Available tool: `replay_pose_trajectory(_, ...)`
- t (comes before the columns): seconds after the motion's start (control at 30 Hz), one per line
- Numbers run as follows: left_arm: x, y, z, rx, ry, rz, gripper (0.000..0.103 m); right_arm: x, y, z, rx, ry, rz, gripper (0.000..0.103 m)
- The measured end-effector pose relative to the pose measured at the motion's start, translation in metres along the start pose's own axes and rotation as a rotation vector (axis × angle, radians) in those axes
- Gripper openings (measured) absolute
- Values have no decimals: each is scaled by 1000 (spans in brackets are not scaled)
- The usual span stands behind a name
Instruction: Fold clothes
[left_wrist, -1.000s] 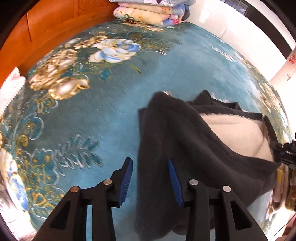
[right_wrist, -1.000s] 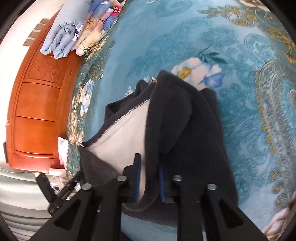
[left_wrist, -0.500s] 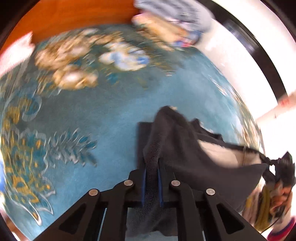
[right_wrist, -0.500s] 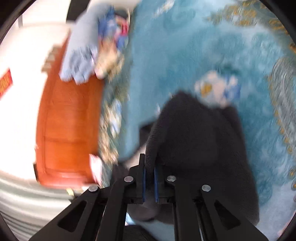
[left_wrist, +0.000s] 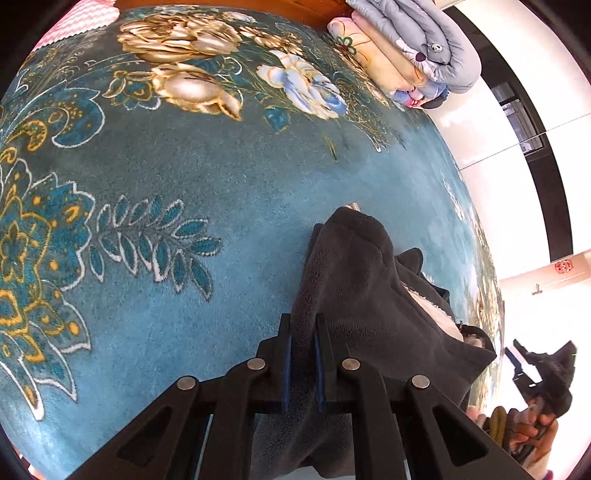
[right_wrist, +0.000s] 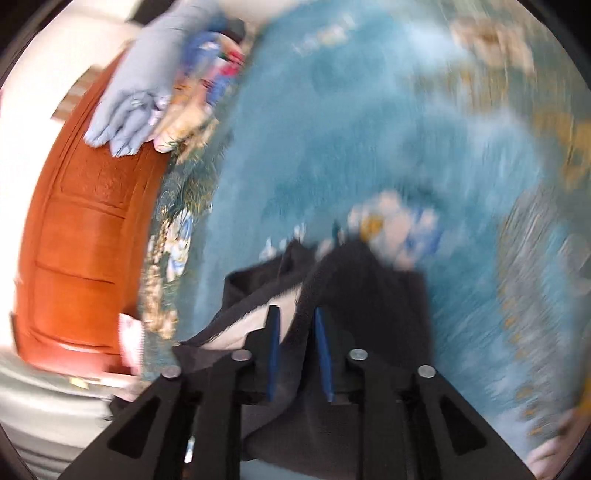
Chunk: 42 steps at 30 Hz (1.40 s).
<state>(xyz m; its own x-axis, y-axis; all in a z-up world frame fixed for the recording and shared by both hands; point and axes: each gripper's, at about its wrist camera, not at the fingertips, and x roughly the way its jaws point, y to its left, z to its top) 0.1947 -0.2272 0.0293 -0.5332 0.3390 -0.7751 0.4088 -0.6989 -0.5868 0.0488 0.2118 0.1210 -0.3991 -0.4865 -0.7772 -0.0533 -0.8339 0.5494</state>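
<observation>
Left tongs (left_wrist: 302, 332) pinch a raised fold of a dark grey fleece garment (left_wrist: 362, 280) lying on a teal floral bedspread (left_wrist: 192, 177), its pale lining (left_wrist: 432, 314) showing. The right tongs (right_wrist: 295, 325), blurred in their own view, are opening, the garment's edge between the blue pads (right_wrist: 274, 347) with a gap at each side. Beyond, folded quilts (left_wrist: 417, 51) are stacked by an orange wooden headboard (right_wrist: 77, 229).
</observation>
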Motion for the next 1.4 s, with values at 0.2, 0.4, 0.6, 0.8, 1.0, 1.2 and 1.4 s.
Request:
replay_pose_trajectory(0.2, 0, 4, 0, -14, -12, -24, 11, 37, 69, -22, -373, 197, 45, 44)
replay_pose_trajectory(0.4, -1, 9, 0, -32, -15, -56, 11, 121, 113, -50, -630, 419, 11, 45)
replay_pose_trajectory(0.6, 3, 15, 2, -60, -6, -85, 13, 167, 132, -61, -788, 540, 3, 58)
replay_pose_trajectory(0.8, 5, 18, 4, -77, 0, -109, 13, 183, 132, -71, -834, 579, -48, 59)
replay_pose_trajectory(1.0, 7, 21, 5, -96, 8, -130, 14, 160, 139, -92, -899, 622, 2, 28)
replay_pose_trajectory(1.2, 1, 19, 4, -83, -21, -138, 14, 155, 140, -107, -940, 553, -116, 15)
replay_pose_trajectory(1.4, -16, 12, 2, -45, -119, -173, 11, 133, 193, -90, -1070, 283, -219, 12)
